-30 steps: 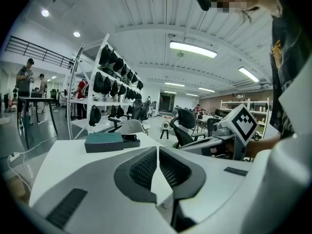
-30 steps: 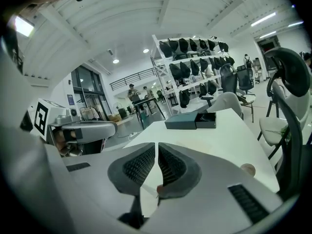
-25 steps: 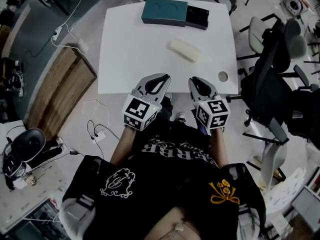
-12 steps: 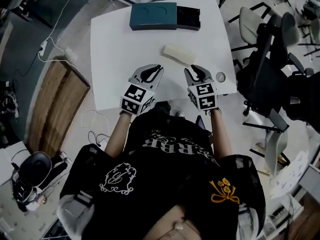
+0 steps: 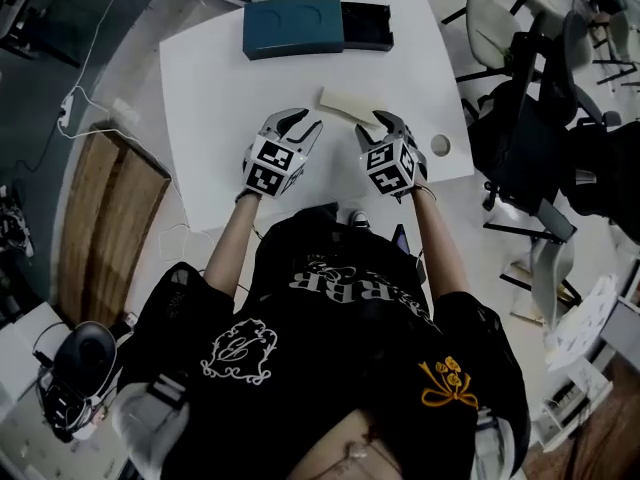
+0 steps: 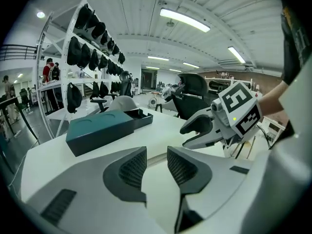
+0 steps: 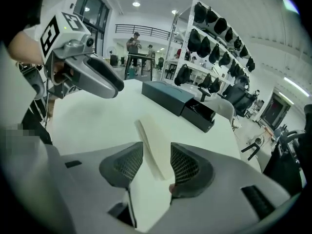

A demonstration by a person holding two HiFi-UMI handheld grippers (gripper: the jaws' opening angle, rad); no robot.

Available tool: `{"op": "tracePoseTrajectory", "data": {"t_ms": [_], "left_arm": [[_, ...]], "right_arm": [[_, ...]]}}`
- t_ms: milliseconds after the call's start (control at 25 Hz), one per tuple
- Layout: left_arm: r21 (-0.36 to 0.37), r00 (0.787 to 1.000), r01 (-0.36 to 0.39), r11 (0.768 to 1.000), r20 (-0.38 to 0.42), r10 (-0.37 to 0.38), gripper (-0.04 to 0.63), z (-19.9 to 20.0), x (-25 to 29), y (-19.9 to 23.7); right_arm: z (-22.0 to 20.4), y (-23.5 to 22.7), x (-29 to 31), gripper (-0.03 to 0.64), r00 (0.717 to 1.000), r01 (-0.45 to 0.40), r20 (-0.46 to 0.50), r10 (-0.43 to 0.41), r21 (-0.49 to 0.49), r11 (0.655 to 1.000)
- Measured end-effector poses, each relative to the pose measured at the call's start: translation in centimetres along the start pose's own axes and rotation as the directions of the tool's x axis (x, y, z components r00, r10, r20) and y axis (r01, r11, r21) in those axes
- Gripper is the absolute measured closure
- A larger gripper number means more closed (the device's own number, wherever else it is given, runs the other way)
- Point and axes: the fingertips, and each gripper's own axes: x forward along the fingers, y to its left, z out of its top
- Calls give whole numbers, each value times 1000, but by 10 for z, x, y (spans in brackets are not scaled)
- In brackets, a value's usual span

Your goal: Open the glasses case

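Observation:
A cream, oblong glasses case (image 5: 345, 105) lies shut on the white table (image 5: 210, 98), set at an angle. My right gripper (image 5: 384, 121) hovers at the case's near right end, and the case (image 7: 152, 147) shows ahead, just beyond its pads. My left gripper (image 5: 298, 120) is to the left of the case, apart from it. In the left gripper view only a pale strip of the case (image 6: 156, 156) shows beyond the jaws. Both grippers' jaws have just been opening. They stand open, with nothing pressed between the pads.
At the table's far edge sits a teal box (image 5: 293, 26) with a black tray (image 5: 365, 23) sticking out of its right side. A round cable hole (image 5: 439, 145) marks the table's right corner. Office chairs (image 5: 540, 118) stand right; a wooden board (image 5: 110, 218) lies left.
Both grippers have moved forward from the table's near edge and down toward the case. Their jaws have opened. The right gripper has rolled and now sits at the case's end.

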Motion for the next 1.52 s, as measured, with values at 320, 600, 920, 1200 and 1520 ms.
{"op": "tracePoseTrajectory", "data": {"t_ms": [320, 600, 920, 1200, 1520], "left_arm": [[1, 998, 43, 999, -52, -43, 468, -19, 35, 24], [22, 986, 100, 995, -139, -96, 468, -40, 66, 30], [28, 969, 140, 990, -207, -131, 468, -57, 91, 28], [30, 966, 162, 986, -210, -152, 471, -54, 102, 29], [-4, 965, 178, 984, -197, -175, 474, -53, 106, 28]], "right_arm": [[-8, 2, 31, 400, 994, 25, -99, -44, -182, 983], [-15, -3, 47, 403, 983, 34, -163, -85, -292, 956], [-17, -8, 47, 430, 983, 44, -160, -89, -265, 963], [-15, -6, 47, 431, 982, 40, -166, -84, -249, 968], [-6, -15, 41, 493, 985, 16, -164, -46, -180, 984]]}}
